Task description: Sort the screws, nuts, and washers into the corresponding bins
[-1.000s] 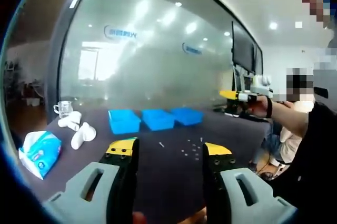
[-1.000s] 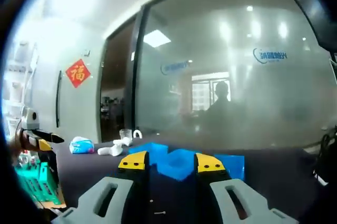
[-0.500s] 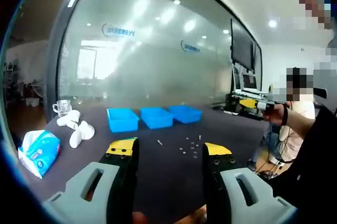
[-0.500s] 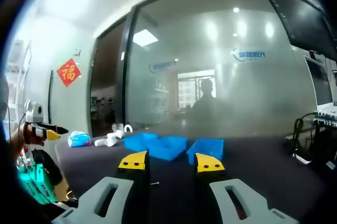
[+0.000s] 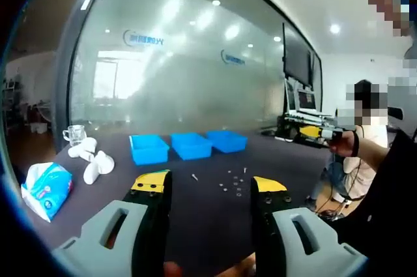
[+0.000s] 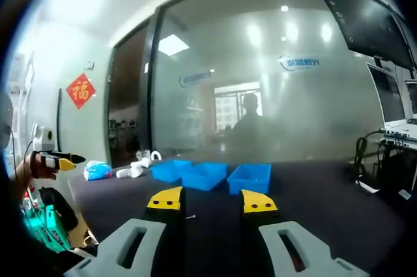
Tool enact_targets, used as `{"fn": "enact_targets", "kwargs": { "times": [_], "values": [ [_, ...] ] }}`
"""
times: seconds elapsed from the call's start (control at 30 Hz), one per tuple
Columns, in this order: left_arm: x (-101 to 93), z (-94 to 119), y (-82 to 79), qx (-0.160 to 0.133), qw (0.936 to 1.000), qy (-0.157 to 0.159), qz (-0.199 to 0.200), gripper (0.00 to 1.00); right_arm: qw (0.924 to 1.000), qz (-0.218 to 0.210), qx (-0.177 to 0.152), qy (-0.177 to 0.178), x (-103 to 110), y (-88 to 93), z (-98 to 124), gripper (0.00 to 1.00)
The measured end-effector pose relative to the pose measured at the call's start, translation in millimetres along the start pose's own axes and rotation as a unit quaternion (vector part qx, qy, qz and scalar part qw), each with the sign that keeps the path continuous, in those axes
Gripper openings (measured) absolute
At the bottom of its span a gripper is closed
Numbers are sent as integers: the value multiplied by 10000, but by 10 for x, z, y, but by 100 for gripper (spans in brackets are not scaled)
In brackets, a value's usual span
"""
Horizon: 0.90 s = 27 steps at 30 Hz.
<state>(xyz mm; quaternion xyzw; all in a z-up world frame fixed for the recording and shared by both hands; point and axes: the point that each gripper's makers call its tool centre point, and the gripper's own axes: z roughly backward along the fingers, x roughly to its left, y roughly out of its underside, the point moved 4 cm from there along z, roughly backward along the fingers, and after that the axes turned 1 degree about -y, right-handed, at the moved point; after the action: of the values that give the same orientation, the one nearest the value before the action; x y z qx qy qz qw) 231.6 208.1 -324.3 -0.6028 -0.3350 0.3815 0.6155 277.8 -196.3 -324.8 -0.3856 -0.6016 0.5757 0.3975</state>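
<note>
Fingers of left gripper [image 5: 204, 186] and right gripper [image 6: 212, 200] are hanging apart, empty. Fasteners [image 5: 233, 181] are lying scattered on worktop [image 5: 195, 218], near side of three blue bins [image 5: 187, 146]. Risk: tiny, mixed pieces slipping or getting misbinned.

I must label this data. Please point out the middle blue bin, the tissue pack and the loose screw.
middle blue bin [image 5: 191, 146], left gripper view, front wall.
tissue pack [image 5: 45, 188], left gripper view, blue wrapper face.
loose screw [image 5: 195, 176], left gripper view, its shaft.
</note>
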Motion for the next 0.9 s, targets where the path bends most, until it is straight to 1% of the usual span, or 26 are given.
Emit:
{"fn": "enact_targets", "kwargs": {
  "times": [0.23,0.37,0.6,0.73,0.83,0.9],
  "values": [
    [21,30,1,-7,10000,-28,-7,47,10000,37,47,-71,66,-11,-21,28],
    [23,43,12,-3,10000,-25,-13,47,9997,72,164,-167,159,22,-58,28],
    [34,73,33,-10,10000,-50,12,47,9982,183,334,-453,363,42,-178,28],
    [34,96,28,-24,10000,-64,17,47,9967,230,446,-644,496,79,-283,28],
    [43,111,32,-15,10000,-83,15,47,9947,278,615,-769,575,131,-363,28],
    [46,122,34,-8,10000,-94,9,47,9932,216,746,-871,629,172,-413,28]
  ]
}}
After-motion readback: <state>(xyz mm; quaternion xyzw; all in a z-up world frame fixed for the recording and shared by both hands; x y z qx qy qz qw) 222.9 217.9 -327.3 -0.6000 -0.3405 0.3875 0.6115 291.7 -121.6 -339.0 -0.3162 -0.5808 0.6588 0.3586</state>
